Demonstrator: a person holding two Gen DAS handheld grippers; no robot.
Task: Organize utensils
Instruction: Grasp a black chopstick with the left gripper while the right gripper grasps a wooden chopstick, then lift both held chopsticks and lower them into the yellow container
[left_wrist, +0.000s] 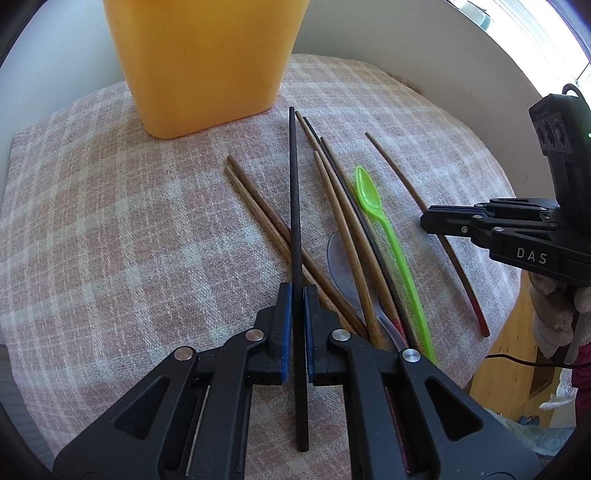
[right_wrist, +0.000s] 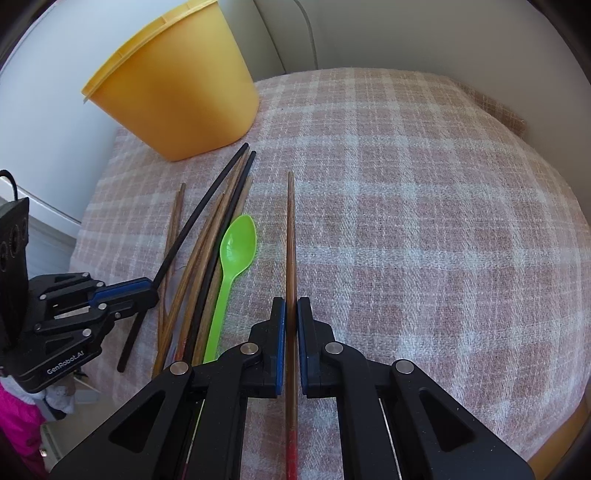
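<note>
My left gripper (left_wrist: 297, 291) is shut on a black chopstick (left_wrist: 295, 192) and holds it pointing toward the orange tub (left_wrist: 203, 62); it also shows in the right wrist view (right_wrist: 149, 291). My right gripper (right_wrist: 291, 306) is shut on a brown chopstick with a red end (right_wrist: 291, 251) that lies apart from the pile; it also shows in the left wrist view (left_wrist: 428, 219). Several brown and black chopsticks (left_wrist: 340, 206), a green plastic spoon (left_wrist: 369, 195) and a clear spoon (left_wrist: 340, 258) lie in a loose pile on the checked cloth.
The orange tub (right_wrist: 173, 88) stands at the back left of the pink checked cloth (right_wrist: 424, 221), near a white wall. The cloth's edge drops off at the right, with a wooden floor (left_wrist: 506, 362) below.
</note>
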